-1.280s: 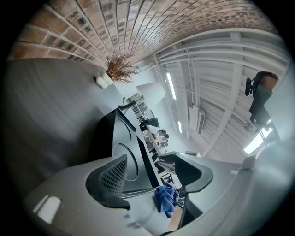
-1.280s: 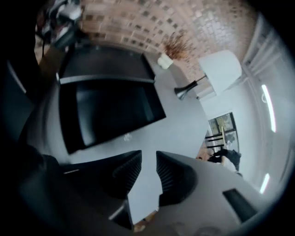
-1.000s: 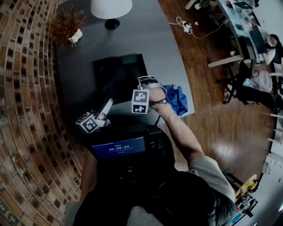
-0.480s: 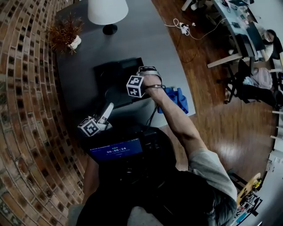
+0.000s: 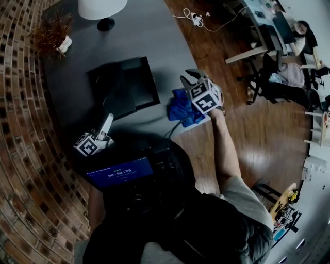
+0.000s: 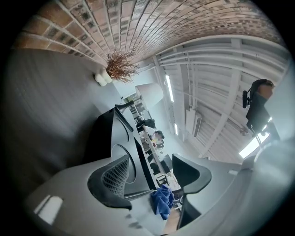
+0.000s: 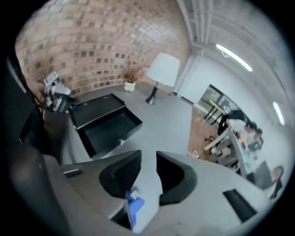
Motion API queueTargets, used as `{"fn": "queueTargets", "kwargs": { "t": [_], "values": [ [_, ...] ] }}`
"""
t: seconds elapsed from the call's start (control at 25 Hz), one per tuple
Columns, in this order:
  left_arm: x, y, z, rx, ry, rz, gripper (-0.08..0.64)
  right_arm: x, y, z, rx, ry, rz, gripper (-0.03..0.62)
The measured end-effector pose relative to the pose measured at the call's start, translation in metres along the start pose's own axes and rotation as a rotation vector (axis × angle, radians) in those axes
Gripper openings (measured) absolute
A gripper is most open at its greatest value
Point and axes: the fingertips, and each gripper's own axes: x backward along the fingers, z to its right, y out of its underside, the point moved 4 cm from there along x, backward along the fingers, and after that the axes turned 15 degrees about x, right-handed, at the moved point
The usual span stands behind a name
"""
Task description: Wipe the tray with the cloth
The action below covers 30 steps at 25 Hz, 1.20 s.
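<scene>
The black tray (image 5: 124, 85) lies open-side up on the grey table (image 5: 154, 36); it also shows in the right gripper view as tray (image 7: 106, 122) and side-on in the left gripper view as tray (image 6: 110, 138). The blue cloth (image 5: 181, 108) lies crumpled near the table's right edge. My right gripper (image 5: 190, 78) hovers just right of the cloth (image 7: 134, 206). Its jaws are opening from a narrow gap, right gripper (image 7: 148, 161), with nothing between them. My left gripper (image 5: 108, 119) sits below the tray's near-left corner. Its jaws are closing, left gripper (image 6: 150, 168), and empty; the cloth (image 6: 161, 200) shows beyond them.
A white lamp (image 5: 100, 7) and a potted dry plant (image 5: 51, 33) stand at the table's far end, by the brick wall (image 5: 20, 103). The wooden floor (image 5: 258, 134) begins right of the table edge. Desks, chairs and a seated person (image 5: 301, 36) are at far right.
My right gripper has swung from above the tray's right side out to the right, ending beyond the cloth near the table edge. The left gripper has hardly moved.
</scene>
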Motion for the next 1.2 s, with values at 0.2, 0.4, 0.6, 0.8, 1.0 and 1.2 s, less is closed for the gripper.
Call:
{"fn": "queueTargets", "kwargs": {
  "t": [0.2,0.4,0.6,0.8,1.0,1.2],
  "values": [
    [0.006,0.000,-0.007,0.012,0.005,0.020,0.279,0.045,0.108,-0.061,-0.422,-0.322,-0.019,0.492],
    [0.008,0.000,-0.010,0.009,-0.002,0.028,0.262,-0.015,0.123,-0.129,-0.207,-0.298,-0.197,0.566],
    [0.006,0.004,-0.009,0.008,-0.007,0.023,0.262,-0.048,0.105,-0.172,0.340,-0.336,-0.393,0.224],
    [0.010,0.000,-0.013,0.016,-0.016,0.029,0.262,-0.026,0.003,-0.110,0.077,-0.289,-0.098,0.170],
    [0.007,0.001,-0.007,0.013,-0.018,0.039,0.262,-0.072,-0.131,-0.069,0.100,-0.239,0.140,0.171],
    [0.006,0.006,-0.003,0.015,-0.028,0.038,0.262,-0.169,-0.122,-0.124,0.584,-0.263,-0.069,0.180]
  ]
}}
